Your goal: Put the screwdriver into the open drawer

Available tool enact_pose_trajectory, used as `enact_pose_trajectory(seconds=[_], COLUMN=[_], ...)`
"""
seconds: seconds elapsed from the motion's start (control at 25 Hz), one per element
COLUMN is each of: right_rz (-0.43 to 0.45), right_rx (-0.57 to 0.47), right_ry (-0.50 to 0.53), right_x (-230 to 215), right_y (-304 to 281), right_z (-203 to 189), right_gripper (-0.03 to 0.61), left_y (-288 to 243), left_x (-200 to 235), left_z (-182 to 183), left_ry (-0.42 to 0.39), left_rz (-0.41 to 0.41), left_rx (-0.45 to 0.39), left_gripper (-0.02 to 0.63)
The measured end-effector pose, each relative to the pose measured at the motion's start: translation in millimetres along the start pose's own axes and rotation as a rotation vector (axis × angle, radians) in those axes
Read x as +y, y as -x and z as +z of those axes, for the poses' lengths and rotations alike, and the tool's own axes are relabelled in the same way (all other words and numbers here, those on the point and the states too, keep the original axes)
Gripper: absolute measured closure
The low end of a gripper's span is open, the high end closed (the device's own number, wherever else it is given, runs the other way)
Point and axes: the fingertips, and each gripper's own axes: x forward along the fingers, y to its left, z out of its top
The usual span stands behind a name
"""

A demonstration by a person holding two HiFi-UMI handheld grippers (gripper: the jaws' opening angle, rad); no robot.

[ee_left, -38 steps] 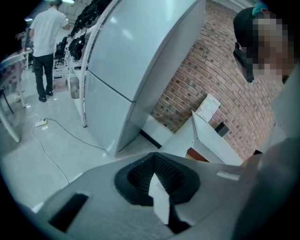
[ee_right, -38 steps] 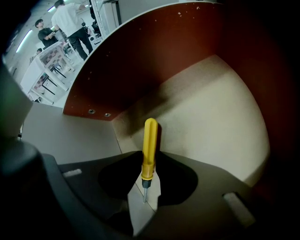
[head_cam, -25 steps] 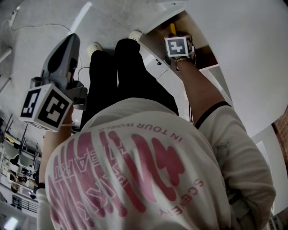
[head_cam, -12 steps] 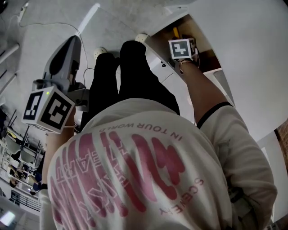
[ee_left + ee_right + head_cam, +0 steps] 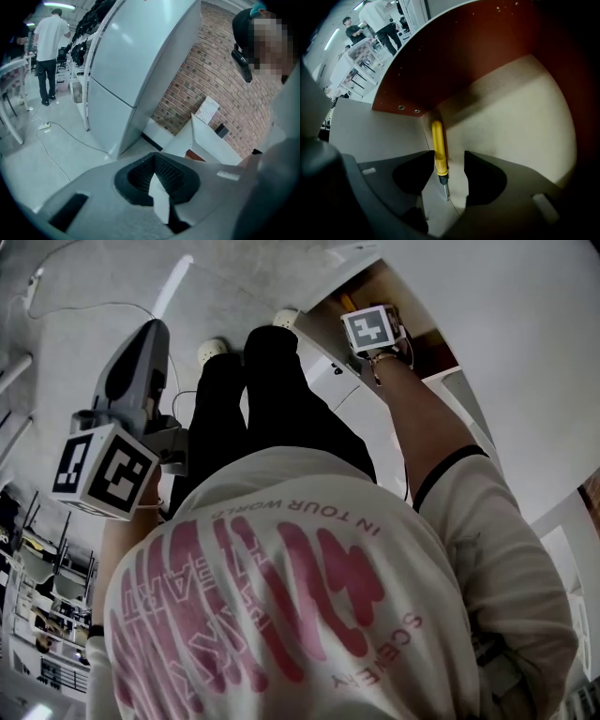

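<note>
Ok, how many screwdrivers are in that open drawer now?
1. The yellow-handled screwdriver lies on the drawer's pale floor along its grey side wall, between the opening jaws of the right gripper. Parts of the drawer outside the right gripper view could hide more.

The screwdriver (image 5: 438, 147) lies in the drawer (image 5: 511, 108), close to its corner.

Red brick wall (image 5: 225, 84), pale grey floor (image 5: 56, 140), tall white cabinet (image 5: 136, 61)
</note>
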Motion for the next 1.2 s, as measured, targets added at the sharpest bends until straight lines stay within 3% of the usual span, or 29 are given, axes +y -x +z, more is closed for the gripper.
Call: enact_pose_trajectory(seconds=[0.24,0.44,0.56,0.8,1.0,1.2], right_rz=[0.000,-0.025,-0.072,-0.087,-0.044,0.005], right_rx=[-0.001,-0.023,0.016,-0.054,-0.188,-0.486], right_ry=[-0.066,-0.069,-0.077,-0.204,-0.358,-0.518], right_x=[0,5,1,1,21,54], right_y=[0,8,16,57,110,196], right_z=[-8,-7,-15,-20,-14,22], right_gripper=[0.350,0.348,0.287,0.316,0.318,0.385], left_y=[11,43,55,62,80,99], left_x=[-6,19,37,20,-4,-21], left_z=[-12,-13,-13,5,32,60], left_ry=[-0.038,-0.085,-0.058,-0.093,-0.162,-0.220], left_rz=[-0.060,-0.040,-0.023,-0.120,-0.215,-0.299], left_rx=[0.019,0.027,0.012,-0.019,-0.047,-0.068], left_gripper=[0.611,0.611,0.611,0.611,0.611,0.611])
